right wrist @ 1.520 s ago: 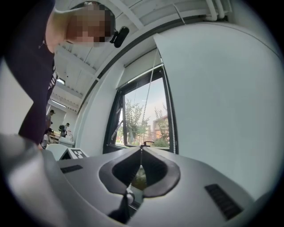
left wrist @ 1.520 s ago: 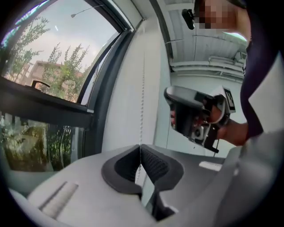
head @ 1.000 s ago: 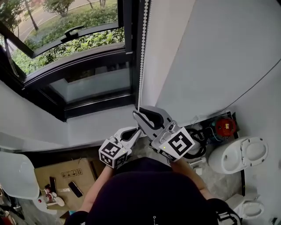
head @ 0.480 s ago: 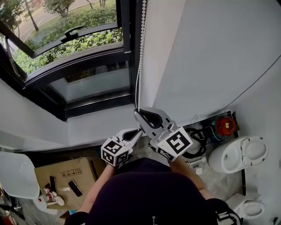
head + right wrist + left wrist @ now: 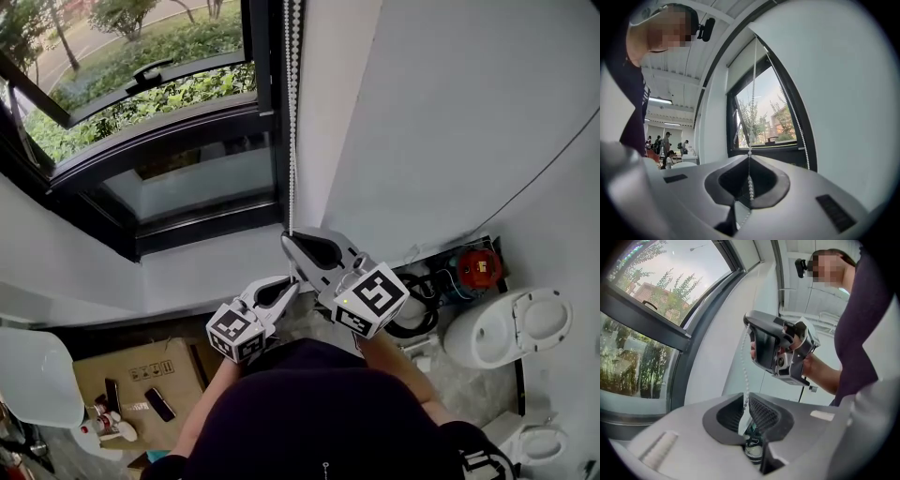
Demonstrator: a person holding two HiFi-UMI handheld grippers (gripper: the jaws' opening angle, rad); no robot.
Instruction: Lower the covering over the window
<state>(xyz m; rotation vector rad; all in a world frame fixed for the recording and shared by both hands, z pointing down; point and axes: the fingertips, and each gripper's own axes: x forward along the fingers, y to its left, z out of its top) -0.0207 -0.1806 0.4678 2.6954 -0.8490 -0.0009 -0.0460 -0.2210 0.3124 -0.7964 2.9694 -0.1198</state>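
The right gripper is clamped on the white bead chain hanging just right of the window. Below it, the left gripper has that chain between near-shut jaws that have just eased slightly — mid hand-over-hand pull, I judge. Next calls for a fresh grip and a steady downward draw on the small, slick round beads — the pale flat blind sits high in the black-framed window.

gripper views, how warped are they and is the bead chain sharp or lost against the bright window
Left gripper view: strong fisheye bend, black corners; bead chain soft but readable; window bright, trees visible. Right gripper view: same bend and dark rim; chain crisp close up, thin and faint higher up. Head view: milder bend, even daylight.
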